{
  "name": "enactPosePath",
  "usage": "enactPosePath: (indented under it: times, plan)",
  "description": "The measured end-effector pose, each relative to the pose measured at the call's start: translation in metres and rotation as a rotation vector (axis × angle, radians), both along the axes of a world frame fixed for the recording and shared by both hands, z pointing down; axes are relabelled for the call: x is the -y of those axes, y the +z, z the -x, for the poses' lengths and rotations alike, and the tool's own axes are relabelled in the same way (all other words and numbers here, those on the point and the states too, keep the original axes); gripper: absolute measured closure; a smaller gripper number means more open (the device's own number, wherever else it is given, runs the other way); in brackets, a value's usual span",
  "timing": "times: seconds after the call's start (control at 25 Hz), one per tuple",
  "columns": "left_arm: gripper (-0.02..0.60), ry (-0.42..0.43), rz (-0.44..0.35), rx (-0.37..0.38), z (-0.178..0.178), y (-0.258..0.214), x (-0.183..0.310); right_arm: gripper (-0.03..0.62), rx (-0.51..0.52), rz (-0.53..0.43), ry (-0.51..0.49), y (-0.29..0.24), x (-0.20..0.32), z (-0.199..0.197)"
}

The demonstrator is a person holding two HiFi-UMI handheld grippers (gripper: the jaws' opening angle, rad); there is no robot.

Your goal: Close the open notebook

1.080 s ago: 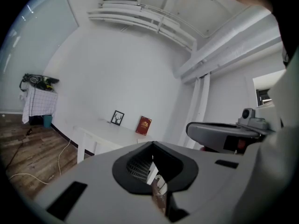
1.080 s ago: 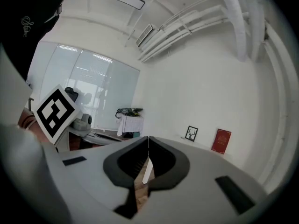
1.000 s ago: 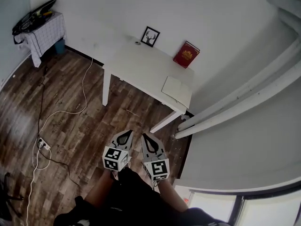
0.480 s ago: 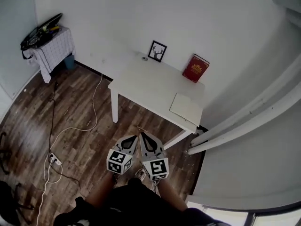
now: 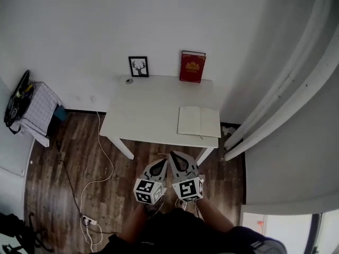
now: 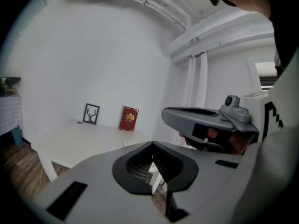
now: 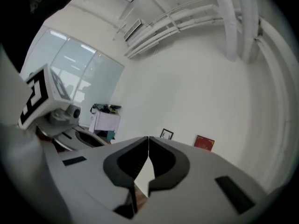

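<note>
At lower centre of the head view, the left gripper (image 5: pixel 160 164) and right gripper (image 5: pixel 175 156) are hanging side by side, jaws pressed together and empty, seemingly because the white table (image 5: pixel 137 115) is out of reach. The open notebook (image 5: pixel 198 121) is lying flat on its right part, its pages showing too small to read.

White table (image 5: pixel 148 110) bears open notebook (image 5: pixel 199 121), red book (image 5: pixel 193 66), frame (image 5: pixel 139 66).

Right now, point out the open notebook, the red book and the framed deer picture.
open notebook (image 5: pixel 189 121): head view, middle of its left page.
red book (image 5: pixel 192 67): head view, centre of its front cover.
framed deer picture (image 5: pixel 139 66): head view, centre of the print inside the frame.
</note>
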State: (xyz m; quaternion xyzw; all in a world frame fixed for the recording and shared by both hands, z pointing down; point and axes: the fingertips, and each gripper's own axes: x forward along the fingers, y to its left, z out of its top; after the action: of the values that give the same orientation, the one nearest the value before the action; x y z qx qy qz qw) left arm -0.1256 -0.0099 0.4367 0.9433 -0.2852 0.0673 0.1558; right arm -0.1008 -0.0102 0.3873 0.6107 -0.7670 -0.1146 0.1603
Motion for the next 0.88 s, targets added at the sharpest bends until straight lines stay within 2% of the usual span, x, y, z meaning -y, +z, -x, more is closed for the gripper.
enactPosePath:
  times: [0.08,0.12,0.24,0.36,0.48,0.64,0.76,0.88]
  plan:
    - [0.578,0.020,-0.009,0.040,-0.011,0.008,0.010,0.571,-0.100,0.018,0.020,0.014,0.017,-0.014]
    - [0.578,0.022,-0.004,0.061,-0.009,0.013,0.017,0.571,-0.107,0.023,0.013,0.015,0.027,-0.012]
    - [0.578,0.018,0.041,0.092,0.011,0.026,0.049,0.571,-0.018,0.032,-0.017,0.022,0.058,0.007]
    - [0.578,0.052,0.062,0.089,0.014,0.034,0.090,0.571,0.025,0.071,0.006,0.036,0.093,0.012]
    - [0.578,0.113,0.024,0.078,0.006,0.028,0.136,0.571,0.040,0.091,0.060,0.041,0.130,0.004]
    - [0.578,0.204,-0.020,0.076,-0.005,0.008,0.191,0.571,0.079,0.102,0.159,0.021,0.177,-0.013]
    - [0.578,0.281,-0.012,0.063,-0.025,0.007,0.207,0.571,0.085,0.135,0.286,0.023,0.190,-0.042]
    - [0.578,0.354,0.011,0.067,-0.050,0.022,0.202,0.571,0.086,0.161,0.356,0.033,0.184,-0.067]
